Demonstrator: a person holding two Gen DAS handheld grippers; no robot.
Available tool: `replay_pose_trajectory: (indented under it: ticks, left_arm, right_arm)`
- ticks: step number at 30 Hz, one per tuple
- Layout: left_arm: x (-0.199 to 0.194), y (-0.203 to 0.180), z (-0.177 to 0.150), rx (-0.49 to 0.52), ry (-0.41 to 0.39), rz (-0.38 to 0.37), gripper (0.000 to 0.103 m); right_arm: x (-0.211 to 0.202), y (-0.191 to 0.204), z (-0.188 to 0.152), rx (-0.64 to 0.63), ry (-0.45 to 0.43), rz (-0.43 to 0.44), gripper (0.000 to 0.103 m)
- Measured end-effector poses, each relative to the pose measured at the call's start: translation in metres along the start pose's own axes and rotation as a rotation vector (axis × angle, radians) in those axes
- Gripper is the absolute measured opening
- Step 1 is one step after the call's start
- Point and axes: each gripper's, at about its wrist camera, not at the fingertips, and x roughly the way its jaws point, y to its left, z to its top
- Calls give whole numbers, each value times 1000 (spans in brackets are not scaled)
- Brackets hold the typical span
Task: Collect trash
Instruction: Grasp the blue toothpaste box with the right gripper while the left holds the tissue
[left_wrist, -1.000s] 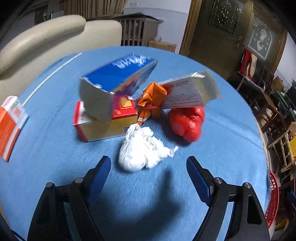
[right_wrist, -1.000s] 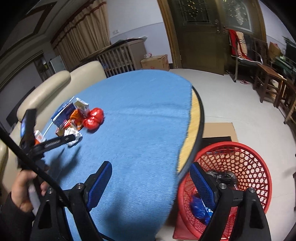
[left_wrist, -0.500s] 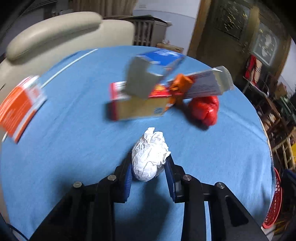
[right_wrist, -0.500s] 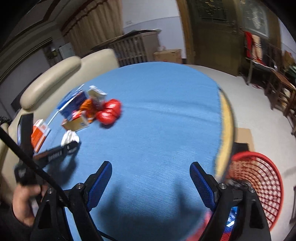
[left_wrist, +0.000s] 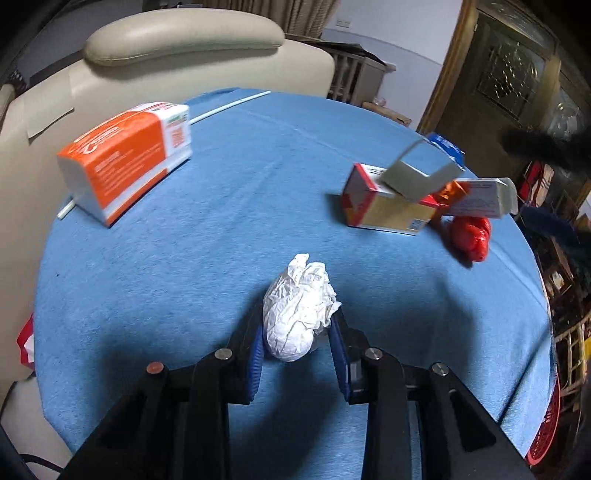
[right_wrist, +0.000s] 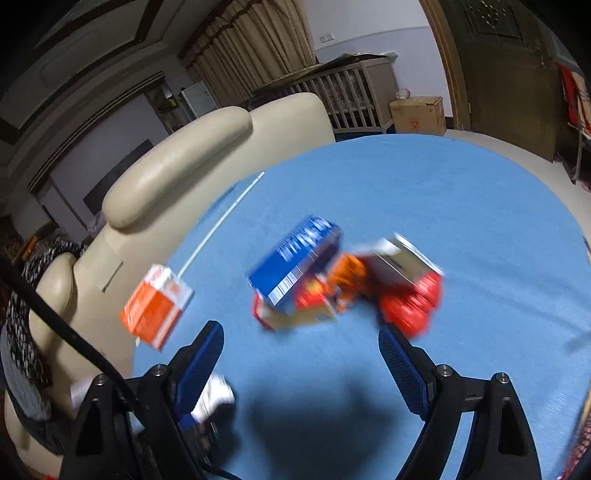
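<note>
Left tongs (left_wrist: 297, 345) clench a crumpled paper ball (left_wrist: 297, 317) at its middle; it looks light, soft, crushable. Right tongs (right_wrist: 301, 363) hang released.

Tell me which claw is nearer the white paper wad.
Left. The left claw is shut on the white paper wad; the right claw hangs open, apart from it.

Home living room: sofa (left_wrist: 184, 55), curtains (right_wrist: 258, 44)

White crumpled paper (left_wrist: 297, 317) sits between blue pads (left_wrist: 255, 363). Ahead lies a plain blue tablecloth (left_wrist: 229, 258), an orange-and-white box (left_wrist: 125, 158) and a red wrapper (left_wrist: 472, 236).
</note>
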Motion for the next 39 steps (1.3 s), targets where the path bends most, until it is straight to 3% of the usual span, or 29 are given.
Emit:
replay_pose_trajectory:
  ticks: [9,10,12,15,22,28,36,39]
  left_arm:
    - [-2,23,3,-39,-8,8,34]
    - [-2,24,3,-37,-9,12,34]
    - [-2,26,1,-34,-6,17,34]
    - [-8,25,-4,-32,-6,21,34]
    - [-22,4,-7,9,-27,19,34]
    - [-33,-28,-18,72,-29,9,34]
    - [-44,-69,-34,149,-22,4,34]
    - [-46,-77,-37,167,-19,6,34]
  right_arm:
    - [69,36,28,-10,23,-141,85]
    - [75,36,28,-13,30,-150,81]
    - [85,34,29,-20,64,-157,52]
    - [87,28,27,-36,106,-125,44]
    - [32,12,4,-50,63,-74,43]
    - [-25,-30,-40,-2,34,-71,43]
    - [-54,-86,-81,-17,102,-114,44]
    - [-50,-91,-85,-68,137,-166,55]
